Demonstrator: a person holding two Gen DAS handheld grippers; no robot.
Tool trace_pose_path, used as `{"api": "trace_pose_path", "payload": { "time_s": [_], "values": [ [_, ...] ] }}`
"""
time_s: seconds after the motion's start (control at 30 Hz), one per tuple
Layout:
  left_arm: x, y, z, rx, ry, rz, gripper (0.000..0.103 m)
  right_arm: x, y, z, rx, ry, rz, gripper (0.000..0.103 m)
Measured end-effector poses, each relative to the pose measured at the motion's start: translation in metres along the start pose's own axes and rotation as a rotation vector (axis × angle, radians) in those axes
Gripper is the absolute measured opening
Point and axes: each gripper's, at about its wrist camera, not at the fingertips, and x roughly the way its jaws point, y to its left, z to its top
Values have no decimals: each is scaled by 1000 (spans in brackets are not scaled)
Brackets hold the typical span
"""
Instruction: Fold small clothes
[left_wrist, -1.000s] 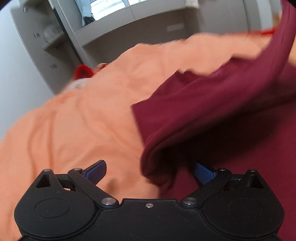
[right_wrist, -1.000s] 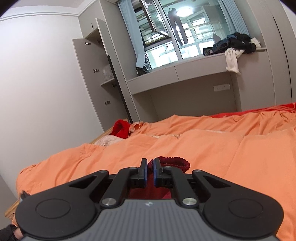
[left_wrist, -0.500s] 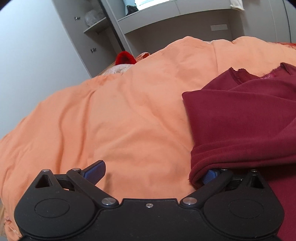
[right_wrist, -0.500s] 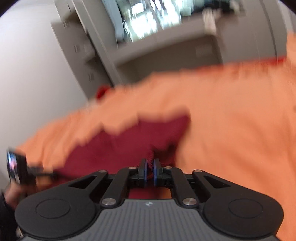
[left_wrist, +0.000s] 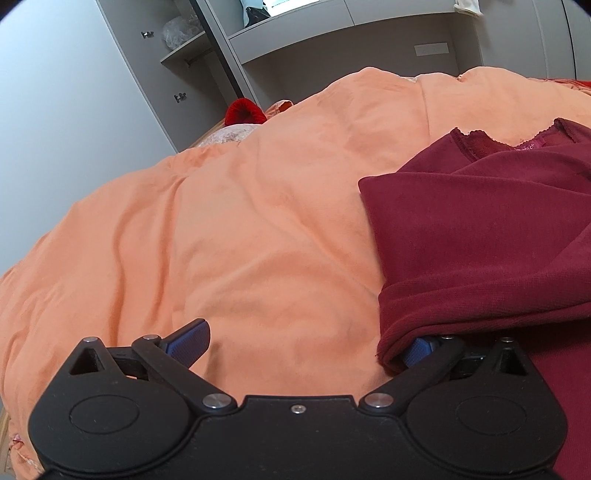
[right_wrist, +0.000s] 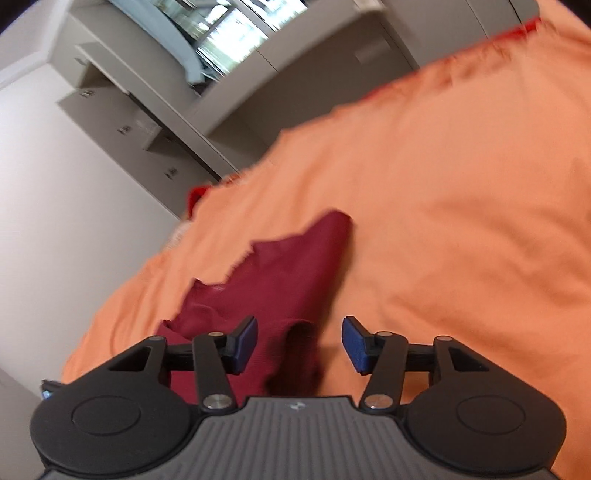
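Note:
A dark red knit garment (left_wrist: 480, 236) lies folded on the orange duvet (left_wrist: 258, 229), its scalloped neckline toward the far side. My left gripper (left_wrist: 303, 345) stands wide open at the garment's near left corner. Its right fingertip (left_wrist: 417, 350) is tucked under the folded edge, and its left one rests over bare duvet. In the right wrist view the garment (right_wrist: 288, 277) stretches away from my right gripper (right_wrist: 300, 345). Those jaws are opening, with a bunched edge of the cloth lying loose between them and the pads off it.
A grey wardrobe with an open door (left_wrist: 177, 62) and a window ledge (left_wrist: 347, 26) stand beyond the bed. A red item (left_wrist: 245, 112) and a pale patterned cloth (left_wrist: 225, 136) lie at the bed's far left. Orange duvet (right_wrist: 461, 184) spreads to the right.
My right gripper has come down, rolled and opened, letting go of the red cloth. The lifted part of the garment now lies flat over the rest. My left gripper stays open.

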Motion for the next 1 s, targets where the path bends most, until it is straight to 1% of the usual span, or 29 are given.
{"api": "trace_pose_path", "payload": {
  "time_s": [0.03,0.07,0.1,0.17,0.2,0.27,0.4,0.47,0.53,0.57,0.63,0.7,0.77,0.83,0.9,0.93,0.97,1.0],
  "values": [
    [1,1,0,-6,3,-5,102,3,1,-4,-6,1,13,33],
    [2,2,0,-14,7,-9,102,4,6,-7,-32,-11,21,24],
    [3,3,0,-20,11,-12,102,2,14,-8,-72,-24,21,12],
    [3,3,0,-28,11,-8,102,-7,31,-10,-143,-69,36,11],
    [2,1,0,-24,6,0,102,-13,40,-9,-168,-89,58,11],
    [0,-3,0,-11,-9,22,103,-22,61,-2,-220,-129,73,11],
    [0,-3,1,-36,-22,52,103,-24,98,33,-270,-174,115,11],
    [-2,1,0,-68,-31,60,103,-22,116,54,-286,-196,156,10],
    [-7,7,1,-103,-55,76,103,-22,127,71,-290,-213,196,10],
    [-9,9,1,-115,-68,86,103,-20,128,78,-287,-211,198,10],
    [-11,9,0,-116,-72,94,103,-14,118,85,-273,-195,172,10],
    [-6,2,-1,-69,-42,89,103,-1,94,81,-249,-160,116,10],
    [0,-7,-2,-5,-6,83,103,19,59,69,-175,-83,42,10],
    [2,-10,-2,9,2,80,103,36,27,52,-124,-17,-37,10],
    [2,-9,-1,10,9,71,103,44,9,39,-95,13,-62,11],
    [3,-9,-1,11,13,66,103,46,5,35,-91,13,-65,14],
    [3,-9,-1,14,16,62,103,45,3,33,-84,7,-74,25],
    [2,-8,-1,23,21,54,102,44,2,32,-74,-1,-71,32]
  ]
}}
